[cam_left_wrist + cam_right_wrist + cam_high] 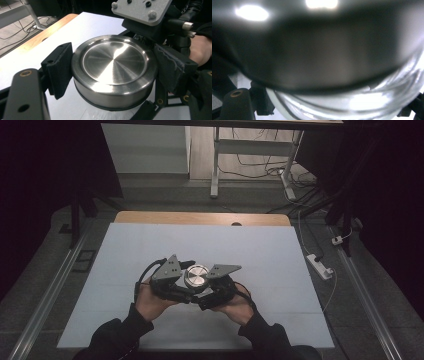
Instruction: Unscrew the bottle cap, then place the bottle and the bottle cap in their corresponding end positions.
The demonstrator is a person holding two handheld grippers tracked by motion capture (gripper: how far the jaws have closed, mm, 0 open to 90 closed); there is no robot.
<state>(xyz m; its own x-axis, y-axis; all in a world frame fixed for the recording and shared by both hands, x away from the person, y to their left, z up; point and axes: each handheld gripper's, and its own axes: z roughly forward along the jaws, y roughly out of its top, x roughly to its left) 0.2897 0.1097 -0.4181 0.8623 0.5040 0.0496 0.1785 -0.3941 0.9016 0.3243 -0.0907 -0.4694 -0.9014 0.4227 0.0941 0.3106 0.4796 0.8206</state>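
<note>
A steel lid (113,67) is clamped between the two black pads (60,70) of the left gripper (186,281), whose jaws are closed onto its rim from opposite sides. Below the lid, a glass jar (352,102) is seen in the right gripper view, pressed so close to the lens that it blurs; the right gripper (206,290) is judged to be closed on the jar's body (its pads are mostly hidden, so the grip itself cannot be checked). Lid and jar are held together just above the white mat (150,245), near the person's edge of the table (200,217), with both hands (150,302) brought close around them.

The lid is rigid, smooth and polished, so it is likely to slip unless it is taken squarely across its rim, as it is now. The jar is judged heavier, hard and breakable; it is best gripped around its wall below the thread, firmly but without crushing force, and kept low over the mat.
</note>
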